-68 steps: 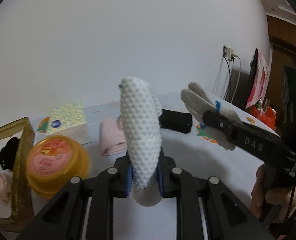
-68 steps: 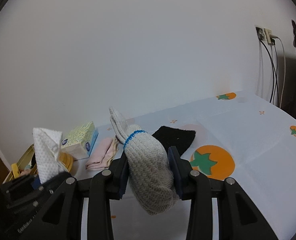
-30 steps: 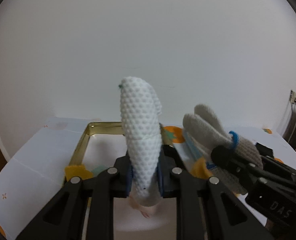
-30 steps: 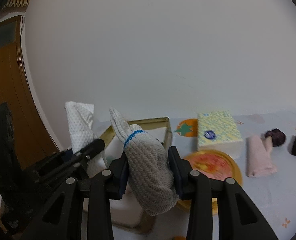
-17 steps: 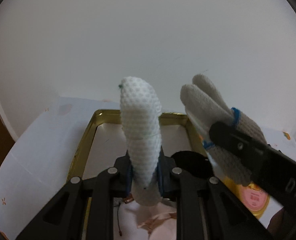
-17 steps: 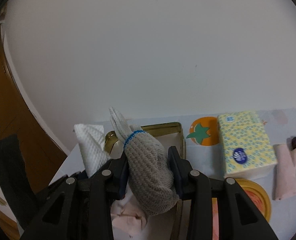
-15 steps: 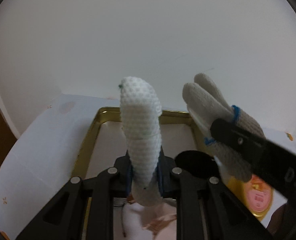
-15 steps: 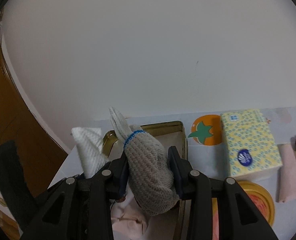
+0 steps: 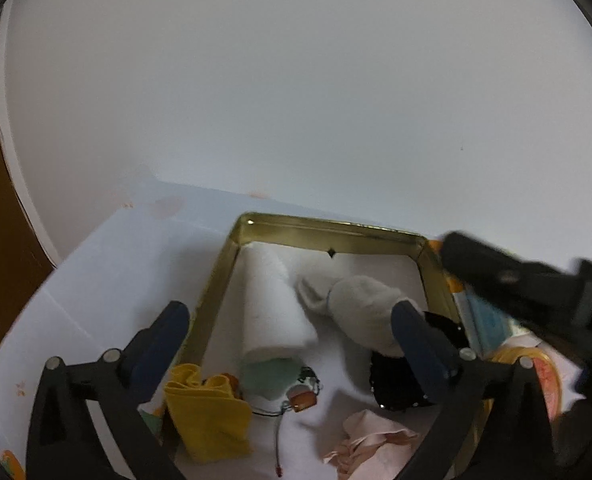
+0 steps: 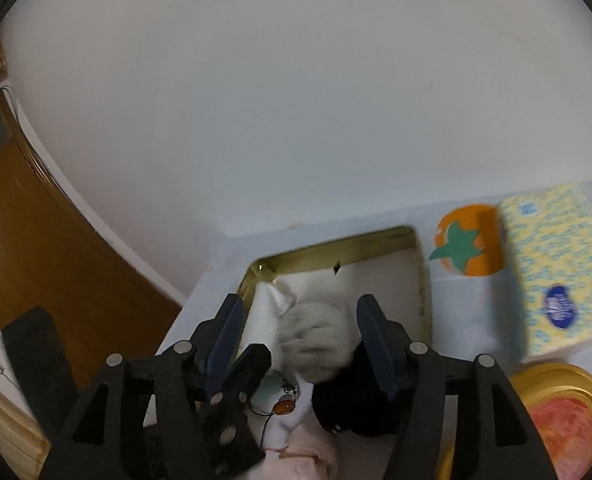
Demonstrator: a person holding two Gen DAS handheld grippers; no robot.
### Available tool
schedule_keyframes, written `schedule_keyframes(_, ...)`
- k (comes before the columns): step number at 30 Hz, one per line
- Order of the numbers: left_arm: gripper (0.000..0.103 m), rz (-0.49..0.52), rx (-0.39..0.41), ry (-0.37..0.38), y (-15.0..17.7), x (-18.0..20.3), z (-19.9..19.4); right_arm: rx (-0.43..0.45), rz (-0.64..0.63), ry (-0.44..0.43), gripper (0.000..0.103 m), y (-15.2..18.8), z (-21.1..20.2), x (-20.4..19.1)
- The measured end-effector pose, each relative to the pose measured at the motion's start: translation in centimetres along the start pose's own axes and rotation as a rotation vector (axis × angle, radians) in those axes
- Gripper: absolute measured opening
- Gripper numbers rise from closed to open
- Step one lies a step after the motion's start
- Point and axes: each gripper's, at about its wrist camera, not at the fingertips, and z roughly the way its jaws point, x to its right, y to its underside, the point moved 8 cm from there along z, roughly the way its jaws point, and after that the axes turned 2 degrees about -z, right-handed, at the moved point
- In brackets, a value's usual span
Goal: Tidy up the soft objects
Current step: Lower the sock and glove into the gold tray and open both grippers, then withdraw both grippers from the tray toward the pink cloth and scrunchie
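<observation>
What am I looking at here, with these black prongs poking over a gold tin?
No robot: a person holds a two-fingered clamp in each hand, with a wide-angle camera on each looking along its fingers. One picture is from the left gripper, the other from the right gripper. Both have just been opening and neither holds anything now. Below them a gold tin sits on a table; inside lie a white cloth roll, a grey glove, a yellow cloth, something black and a pink fabric. Beside the tin are a tissue pack and a yellow tub.
</observation>
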Motion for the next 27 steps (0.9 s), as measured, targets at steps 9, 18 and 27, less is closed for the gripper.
schedule_keyframes(9, 0.102, -0.043, 0.079, -0.012, -1.2, 0.3, -0.3, 0.283, -0.182, 0.206, 0.062, 2.7, -8.2, 0.3)
schedule_keyframes(18, 0.101, -0.059, 0.185, -0.020, -0.5, 0.4, -2.2, 0.384, -0.266, 0.313, 0.062, 3.9, -10.4, 1.4)
schedule_keyframes(27, 0.101, -0.022, 0.258, -0.023, 0.2, 1.9, -3.6, 0.389, -0.299, 0.346, 0.062, 5.1, -10.6, 1.8)
